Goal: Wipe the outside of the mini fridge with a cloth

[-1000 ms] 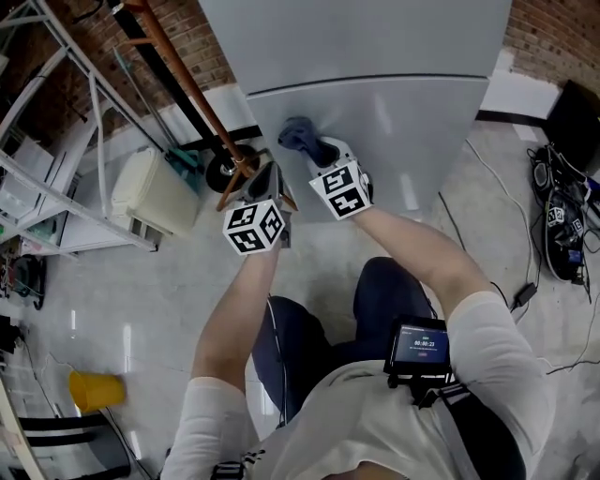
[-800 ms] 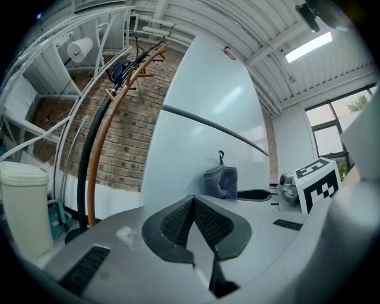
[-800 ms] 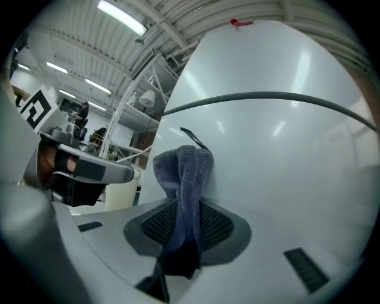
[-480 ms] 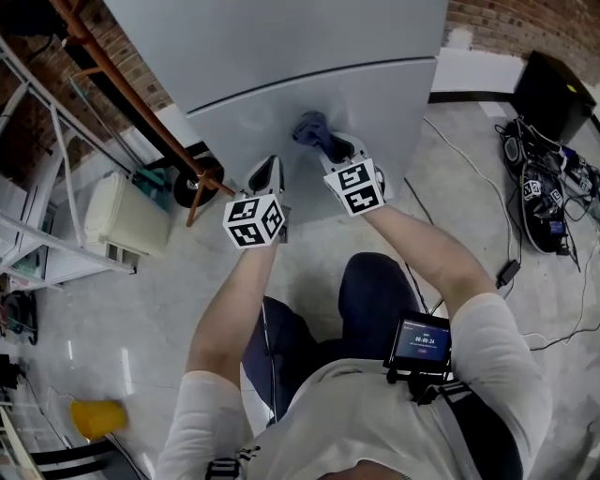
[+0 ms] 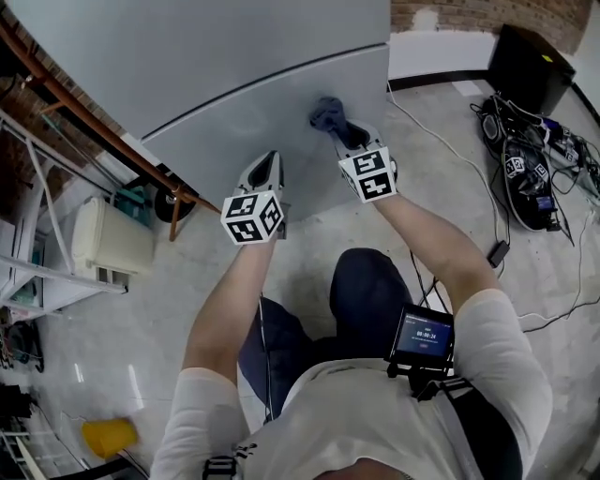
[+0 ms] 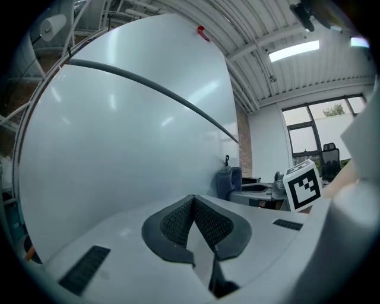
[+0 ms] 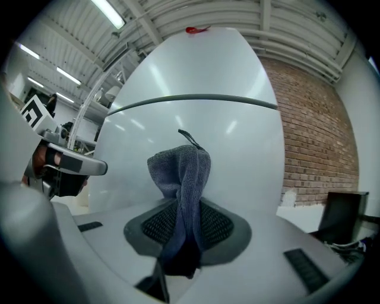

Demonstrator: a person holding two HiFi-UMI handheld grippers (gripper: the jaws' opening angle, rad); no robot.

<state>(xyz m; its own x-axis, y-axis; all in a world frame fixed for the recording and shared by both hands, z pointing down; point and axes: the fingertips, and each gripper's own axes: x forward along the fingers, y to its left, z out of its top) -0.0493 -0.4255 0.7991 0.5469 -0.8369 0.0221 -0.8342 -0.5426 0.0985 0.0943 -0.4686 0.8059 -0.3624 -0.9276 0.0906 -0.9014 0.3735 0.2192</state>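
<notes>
Right gripper (image 5: 345, 133) clenched on blue-grey cloth (image 5: 327, 114), bunched end at lower door of grey mini fridge (image 5: 234, 66). Left gripper (image 5: 268, 161) pinched closed, empty, near same door. Copper pipe (image 5: 89, 117) slants left of fridge. Cable tangle (image 5: 530, 159) on floor right. 1 yellow cup (image 5: 108, 436) far left.

- a yellow cup-like thing (image 5: 110, 437) sits on the glossy pale floor (image 5: 141, 323) at the lower left.
- a white boxy appliance (image 5: 112, 236) stands near the left edge, with a white metal rack (image 5: 37, 268) beside it.
- a brown pipe (image 5: 94, 113) slants across the upper left, down toward a black wheel (image 5: 174, 202).
- a black box (image 5: 530, 58) stands at the upper right, below a brick wall (image 5: 487, 13).
- a tangle of cables and gear (image 5: 530, 183) lies along the right edge.
</notes>
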